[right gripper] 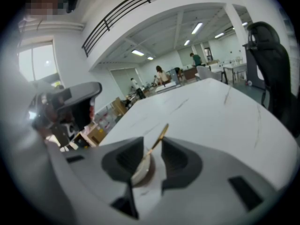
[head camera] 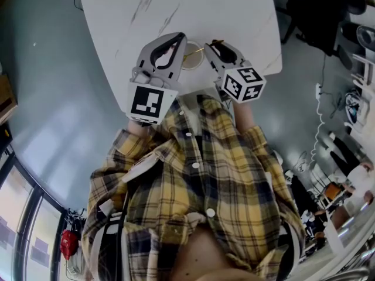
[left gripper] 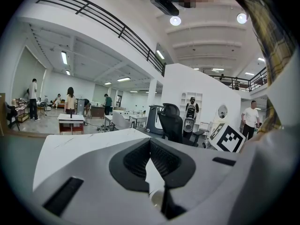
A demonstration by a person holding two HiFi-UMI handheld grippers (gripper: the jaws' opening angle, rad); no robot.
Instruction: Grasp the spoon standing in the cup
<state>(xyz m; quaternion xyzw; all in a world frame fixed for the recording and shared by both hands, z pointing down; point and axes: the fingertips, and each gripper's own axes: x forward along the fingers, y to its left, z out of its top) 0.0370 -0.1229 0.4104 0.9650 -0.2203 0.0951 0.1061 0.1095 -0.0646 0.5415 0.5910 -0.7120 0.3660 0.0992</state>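
The left hand-held gripper (head camera: 178,38) hangs over the near edge of the white marbled desk (head camera: 176,4). Its marker cube (head camera: 146,101) sits close against the person's yellow plaid shirt (head camera: 199,174). In its own view the jaw tips of this hand-held gripper (left gripper: 150,143) meet, closed with nothing caught between them. The pale desk shows through the gap behind the tips.

Just right of it stands the cup (head camera: 190,60), on the desk between the two tools and close beside the left one's outer jaw. The spoon (head camera: 197,51) stands in the cup, its thin golden handle leaning out toward the right.

The right hand-held gripper (head camera: 214,44) reaches to the cup from the right, pointing downward. In its own view the jaws of this hand-held gripper (right gripper: 152,142) stand apart with the spoon (right gripper: 158,137) rising between them. The handle tilts up and to the right, near the right pad. The gap is wider than the handle, so the pads do not clamp it. The cup (right gripper: 140,173) sits low between the jaws, blurred. Its marker cube (head camera: 243,84) faces up by the shirt's collar.

Far right, a dark office chair (right gripper: 272,64) stands beyond the desk's edge.
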